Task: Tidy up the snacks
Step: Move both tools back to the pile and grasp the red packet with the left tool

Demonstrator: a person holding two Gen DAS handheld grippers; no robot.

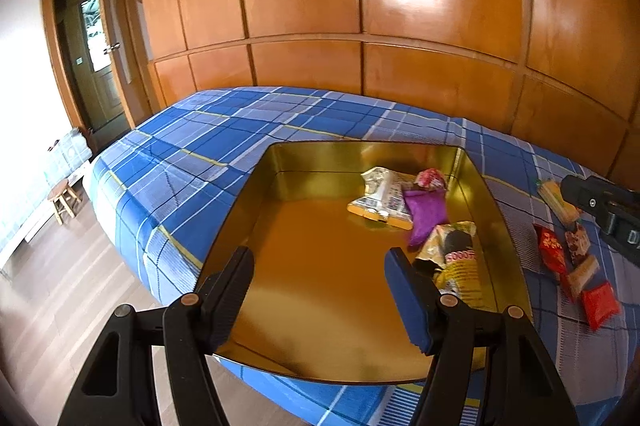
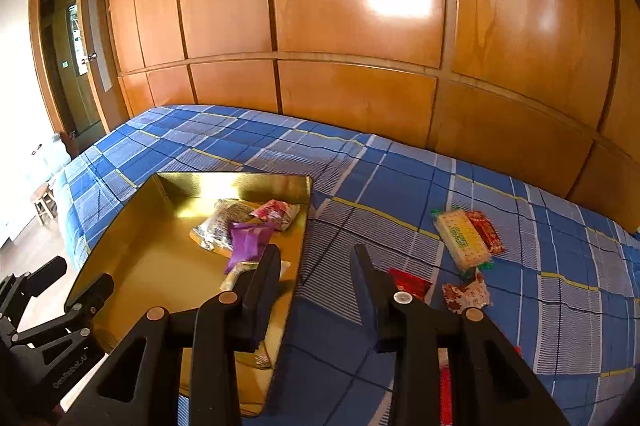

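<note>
Both hand-held grippers hang released and empty, the left (image 1: 320,266) over the gold tin (image 1: 276,161), the right (image 2: 316,266) over the tin's right rim, likely between pickups. The tin sits on the bed (image 2: 400,165) as the collecting spot and holds 4 packets (image 1: 426,209). About 6 snacks (image 2: 464,238) lie right of the tin.

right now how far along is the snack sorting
Done: four packets lie in the gold tin, among them the purple one. In hand: nothing; left gripper and right gripper are open. Left: the cracker pack and several red packets on the bed.
</note>
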